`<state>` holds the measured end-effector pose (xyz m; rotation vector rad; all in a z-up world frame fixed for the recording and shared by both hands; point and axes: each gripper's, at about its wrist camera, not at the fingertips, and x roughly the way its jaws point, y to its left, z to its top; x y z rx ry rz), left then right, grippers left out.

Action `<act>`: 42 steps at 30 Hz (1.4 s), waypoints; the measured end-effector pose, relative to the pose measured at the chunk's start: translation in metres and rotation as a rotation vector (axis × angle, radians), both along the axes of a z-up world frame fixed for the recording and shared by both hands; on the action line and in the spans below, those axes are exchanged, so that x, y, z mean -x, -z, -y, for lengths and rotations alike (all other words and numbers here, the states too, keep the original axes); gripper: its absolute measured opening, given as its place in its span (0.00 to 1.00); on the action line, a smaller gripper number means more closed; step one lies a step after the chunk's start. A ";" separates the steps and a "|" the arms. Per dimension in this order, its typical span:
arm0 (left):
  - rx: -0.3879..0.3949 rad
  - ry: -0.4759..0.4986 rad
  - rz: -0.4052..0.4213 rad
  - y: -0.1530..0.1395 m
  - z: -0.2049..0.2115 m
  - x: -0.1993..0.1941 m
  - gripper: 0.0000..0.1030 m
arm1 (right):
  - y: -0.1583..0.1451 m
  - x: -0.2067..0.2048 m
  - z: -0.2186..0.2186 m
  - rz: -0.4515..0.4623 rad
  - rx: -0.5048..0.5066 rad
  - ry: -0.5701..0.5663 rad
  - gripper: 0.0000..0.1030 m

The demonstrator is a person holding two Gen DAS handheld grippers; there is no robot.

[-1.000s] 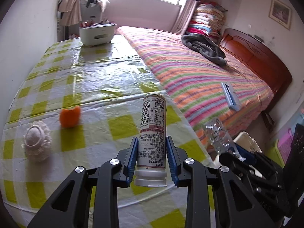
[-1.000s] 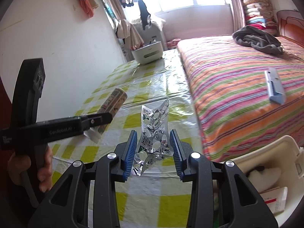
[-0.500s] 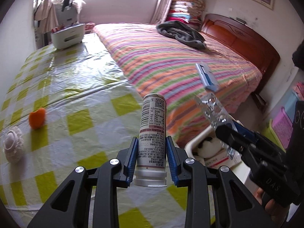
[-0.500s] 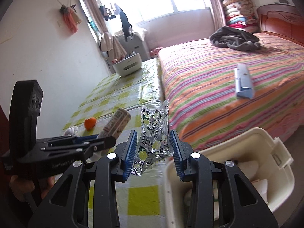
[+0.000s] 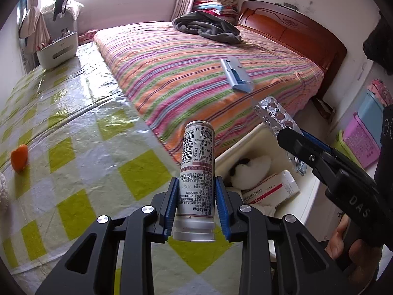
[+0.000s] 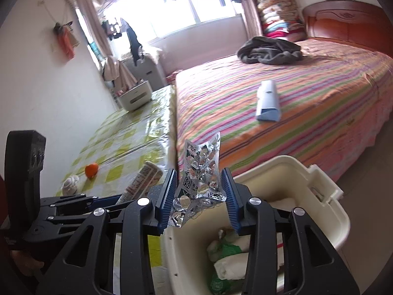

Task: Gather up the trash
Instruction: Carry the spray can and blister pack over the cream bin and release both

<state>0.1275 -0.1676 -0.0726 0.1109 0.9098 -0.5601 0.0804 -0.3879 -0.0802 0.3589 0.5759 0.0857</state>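
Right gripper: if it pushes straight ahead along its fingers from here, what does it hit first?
Probably the striped bed. The right gripper, shut on the blister pack, points over the bin rim toward it; depth is unclear.

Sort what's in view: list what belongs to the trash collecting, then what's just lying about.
Job:
- white labelled cylindrical bottle, gripped by left gripper
- crumpled silver foil blister pack, gripped by right gripper
- cream plastic bin

Lying about:
- small orange fruit on checked tablecloth
- blue-white flat box
- grey crumpled garment
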 end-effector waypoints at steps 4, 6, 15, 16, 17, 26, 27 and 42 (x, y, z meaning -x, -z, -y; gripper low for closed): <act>-0.004 0.019 -0.002 0.002 0.010 0.003 0.28 | 0.000 0.007 0.011 0.007 -0.016 0.054 0.64; -0.008 0.029 -0.006 0.003 0.015 0.005 0.28 | -0.003 0.010 0.015 0.026 -0.031 0.072 0.65; -0.023 0.080 -0.015 0.009 0.037 0.014 0.28 | -0.017 0.027 0.032 0.120 -0.102 0.150 0.65; -0.024 0.087 -0.015 0.009 0.040 0.015 0.28 | -0.018 0.030 0.035 0.132 -0.108 0.161 0.65; -0.025 0.094 -0.015 0.010 0.043 0.016 0.28 | -0.020 0.034 0.039 0.147 -0.118 0.172 0.65; -0.030 0.131 -0.015 0.012 0.062 0.024 0.28 | -0.019 0.042 0.043 0.186 -0.157 0.215 0.65; -0.030 0.135 -0.011 0.012 0.063 0.025 0.28 | -0.019 0.043 0.044 0.190 -0.158 0.217 0.65; -0.048 0.079 0.081 0.004 0.065 0.029 0.72 | -0.014 0.040 0.051 0.206 -0.174 0.247 0.65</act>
